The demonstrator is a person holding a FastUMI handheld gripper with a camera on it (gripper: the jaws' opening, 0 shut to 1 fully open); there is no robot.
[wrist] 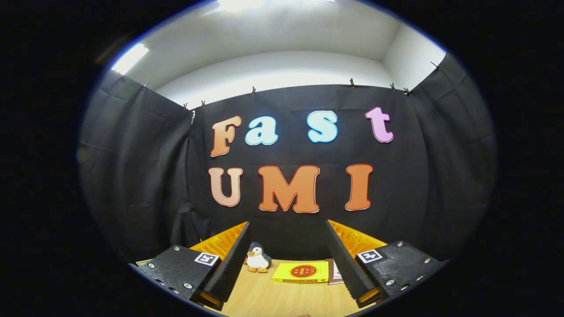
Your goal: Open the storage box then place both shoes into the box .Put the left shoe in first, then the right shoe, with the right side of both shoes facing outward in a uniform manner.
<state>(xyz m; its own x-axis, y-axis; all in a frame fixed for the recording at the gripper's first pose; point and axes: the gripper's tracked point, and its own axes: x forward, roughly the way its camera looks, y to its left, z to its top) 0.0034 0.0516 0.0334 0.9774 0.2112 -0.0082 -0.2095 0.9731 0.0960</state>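
Note:
My gripper (288, 255) stands open and raised, pointing at the black cloth wall, with nothing between its fingers (233, 259). Between and beyond the fingers lies a wooden tabletop (273, 299).
A small plush penguin (257, 258) stands on the table just beyond the left finger. A flat yellow box with a red round mark (302, 272) lies beside it, and a brownish flat item (333, 271) sits by the right finger. The cloth wall closes off the table's far side.

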